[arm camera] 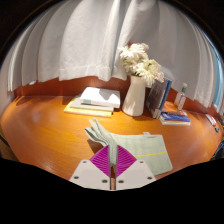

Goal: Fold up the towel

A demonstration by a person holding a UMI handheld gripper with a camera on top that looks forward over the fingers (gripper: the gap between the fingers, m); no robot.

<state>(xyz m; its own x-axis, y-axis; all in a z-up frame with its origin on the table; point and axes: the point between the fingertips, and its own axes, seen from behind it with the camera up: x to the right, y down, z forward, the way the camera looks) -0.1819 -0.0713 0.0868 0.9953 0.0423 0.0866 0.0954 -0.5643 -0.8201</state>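
A pale green towel (142, 152) lies on the round wooden table (40, 128), just ahead of the fingers. Part of it is bunched and raised at its left corner (98, 130). My gripper (112, 152) is shut on a strip of the towel's edge, which runs up between the two magenta pads (99, 161). The pads meet with only the cloth between them. The towel's near edge is hidden behind the fingers.
A white vase (135, 98) with white flowers (140, 62) stands beyond the towel. Flat books (95, 101) lie to its left, upright blue books (159, 95) to its right, and another book (176, 119) lies further right. A white curtain (90, 40) hangs behind.
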